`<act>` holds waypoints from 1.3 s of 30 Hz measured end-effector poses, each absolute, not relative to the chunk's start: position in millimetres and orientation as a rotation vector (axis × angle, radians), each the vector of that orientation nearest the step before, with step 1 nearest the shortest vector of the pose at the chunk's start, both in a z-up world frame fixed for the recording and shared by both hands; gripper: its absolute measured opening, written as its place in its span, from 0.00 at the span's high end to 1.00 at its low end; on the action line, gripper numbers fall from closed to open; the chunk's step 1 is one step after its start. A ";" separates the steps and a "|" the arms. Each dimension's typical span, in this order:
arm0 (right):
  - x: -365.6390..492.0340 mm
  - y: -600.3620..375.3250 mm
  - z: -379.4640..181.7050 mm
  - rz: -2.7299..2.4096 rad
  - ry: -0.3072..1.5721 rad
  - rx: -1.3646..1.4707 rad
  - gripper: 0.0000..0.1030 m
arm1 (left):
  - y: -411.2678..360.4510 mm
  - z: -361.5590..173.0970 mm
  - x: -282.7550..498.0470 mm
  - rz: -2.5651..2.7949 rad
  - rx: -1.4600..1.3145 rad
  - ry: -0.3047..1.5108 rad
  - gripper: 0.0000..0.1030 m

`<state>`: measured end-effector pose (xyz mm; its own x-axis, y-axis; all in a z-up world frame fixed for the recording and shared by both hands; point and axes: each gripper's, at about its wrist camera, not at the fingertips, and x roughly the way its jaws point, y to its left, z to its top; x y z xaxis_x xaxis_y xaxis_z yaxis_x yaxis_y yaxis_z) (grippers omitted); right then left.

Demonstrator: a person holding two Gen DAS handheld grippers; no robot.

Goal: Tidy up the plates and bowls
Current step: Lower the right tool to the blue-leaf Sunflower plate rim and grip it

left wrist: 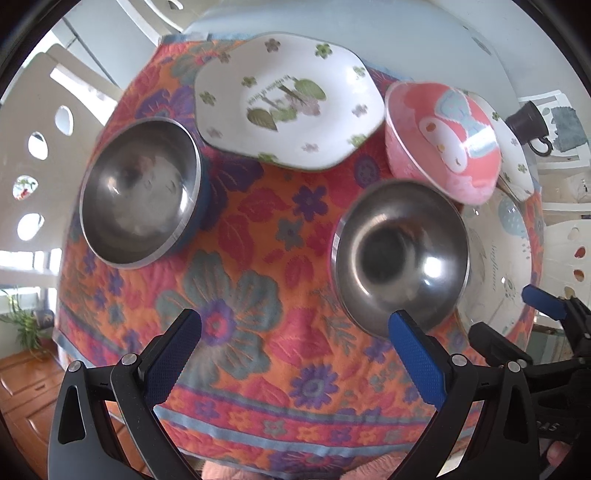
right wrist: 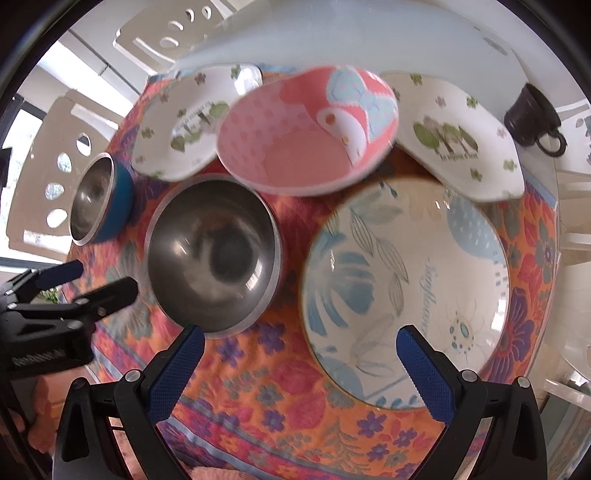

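Plates and bowls lie spread over a desk [left wrist: 369,33] covered by a bright floral cloth [left wrist: 258,221]. A steel bowl with a blue outer wall [left wrist: 138,197] sits toward the far left side of the cloth, well apart from a second, plain steel bowl [left wrist: 400,254] nearer the middle. Behind and between those two, a white plate with green tree prints [left wrist: 288,98] rests at the far edge. A pink cartoon bowl [right wrist: 306,134] stands tilted, its rim overlapping that plate on one side and a second white tree-print plate [right wrist: 458,136] on the other. Just in front of the pink bowl, beside the plain steel bowl, lies a large white dish with blue leaf patterns [right wrist: 402,284]; whether the dish and the steel bowl touch cannot be told. A dark mug [right wrist: 532,110] stands on the bare desk past the cloth's far right corner.

The left hand-held gripper [left wrist: 295,325] hovers above the cloth with its blue-padded fingers spread wide and nothing between them; its right fingertip sits at the near rim of the plain steel bowl in the left wrist view. The right hand-held gripper [right wrist: 301,341] is likewise spread and carries nothing, one finger [right wrist: 421,365] over the near part of the large dish and the other close to the plain steel bowl's near rim. White chairs with oval cut-outs [left wrist: 40,147] stand around the desk
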<state>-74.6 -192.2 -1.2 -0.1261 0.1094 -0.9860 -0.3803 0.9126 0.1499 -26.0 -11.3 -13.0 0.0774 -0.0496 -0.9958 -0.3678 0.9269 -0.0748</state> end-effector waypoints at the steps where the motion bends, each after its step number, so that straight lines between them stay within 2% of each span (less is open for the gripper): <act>1: -77.4 -198.5 -3.8 0.424 1.654 -0.210 0.00 | -15.5 -13.5 -28.6 0.244 -0.347 1.481 0.02; 11: -82.0 -281.4 -26.7 0.389 1.690 -0.246 0.00 | -91.8 -28.6 -65.0 0.186 -0.466 1.493 0.02; 18: -58.6 -329.2 -46.1 0.379 1.692 -0.323 0.00 | -170.9 -44.1 -54.9 0.127 -0.455 1.500 0.02; 25: -28.0 -354.0 -68.0 0.425 1.681 -0.382 0.00 | -199.9 -52.5 -26.6 0.276 -0.542 1.413 0.02; 33: -9.0 -341.8 -101.8 0.525 1.712 -0.497 0.00 | -223.2 -80.2 -5.1 0.340 -0.558 1.455 0.02; 39: 19.7 -348.3 -127.3 0.553 1.730 -0.390 0.00 | -233.5 -107.5 13.1 0.392 -0.609 1.478 0.02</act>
<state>19.7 -348.3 -127.3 -0.2264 0.0348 -0.9734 -0.5366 0.8296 0.1544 13.1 -233.5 -107.5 0.0724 -0.1196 -0.9902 -0.5949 0.7917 -0.1391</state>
